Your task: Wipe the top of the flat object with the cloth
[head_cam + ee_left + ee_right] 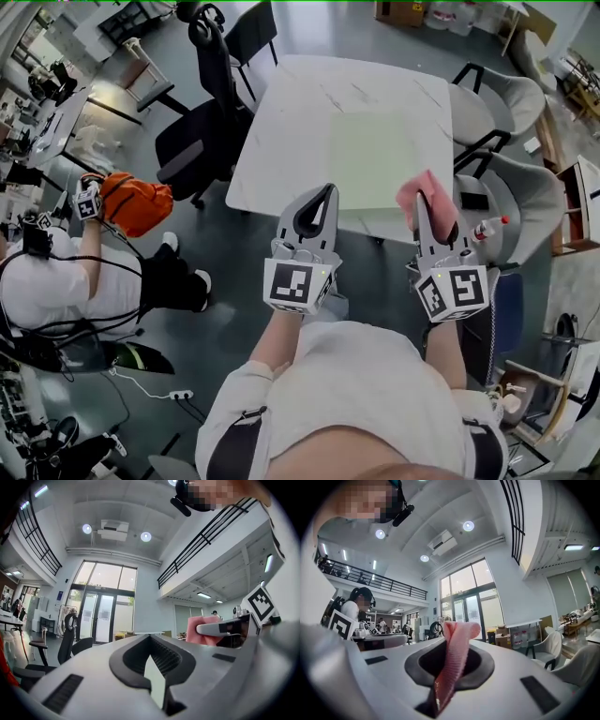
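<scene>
A pale green flat mat point(375, 159) lies on the white table point(281, 131), toward its right near side. My right gripper point(420, 199) is shut on a pink cloth point(427, 192), which sticks up out of the jaws just short of the table's near edge. In the right gripper view the cloth point(457, 653) hangs pinched between the jaws, well above the table. My left gripper point(323, 189) is held level beside it, to the left, shut with nothing in it. In the left gripper view the pink cloth point(199, 623) shows at right.
Black office chairs point(202, 122) stand at the table's left and far side, grey armchairs point(511, 103) at its right, one with a spray bottle point(487, 228) on it. A person with an orange bundle point(136, 202) sits at far left.
</scene>
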A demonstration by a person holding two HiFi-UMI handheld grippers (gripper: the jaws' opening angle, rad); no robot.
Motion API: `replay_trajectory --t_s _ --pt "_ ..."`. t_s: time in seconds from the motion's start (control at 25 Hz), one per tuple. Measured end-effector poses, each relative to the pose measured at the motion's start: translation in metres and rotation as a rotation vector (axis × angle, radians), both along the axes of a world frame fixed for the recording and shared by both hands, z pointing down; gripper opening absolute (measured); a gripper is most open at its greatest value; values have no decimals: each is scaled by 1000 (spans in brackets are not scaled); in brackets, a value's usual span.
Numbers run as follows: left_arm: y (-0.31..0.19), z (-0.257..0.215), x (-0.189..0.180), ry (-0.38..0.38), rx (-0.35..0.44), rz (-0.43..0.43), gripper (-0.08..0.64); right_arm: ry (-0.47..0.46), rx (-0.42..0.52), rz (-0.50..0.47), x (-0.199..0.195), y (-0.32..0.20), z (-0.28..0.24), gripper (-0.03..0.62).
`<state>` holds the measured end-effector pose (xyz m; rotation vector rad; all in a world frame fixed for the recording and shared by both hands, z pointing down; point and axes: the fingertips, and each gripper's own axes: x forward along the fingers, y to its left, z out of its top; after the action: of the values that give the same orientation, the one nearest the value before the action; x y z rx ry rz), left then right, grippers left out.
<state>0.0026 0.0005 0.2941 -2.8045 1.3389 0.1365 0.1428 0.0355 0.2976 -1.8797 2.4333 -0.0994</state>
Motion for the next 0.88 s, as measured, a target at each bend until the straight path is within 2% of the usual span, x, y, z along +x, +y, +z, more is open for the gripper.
replay_trajectory --t_s 0.36,0.68,0.88 --pt "-95 10 -19 -10 -17 89 15 -17 -27 77 -24 -88 9 37" --pt "-131 14 -26 -5 -24 137 14 -46 -54 119 -32 -122 21 37" --pt "-151 37 -28 -52 -65 144 15 -42 -94 123 -37 -149 32 37"
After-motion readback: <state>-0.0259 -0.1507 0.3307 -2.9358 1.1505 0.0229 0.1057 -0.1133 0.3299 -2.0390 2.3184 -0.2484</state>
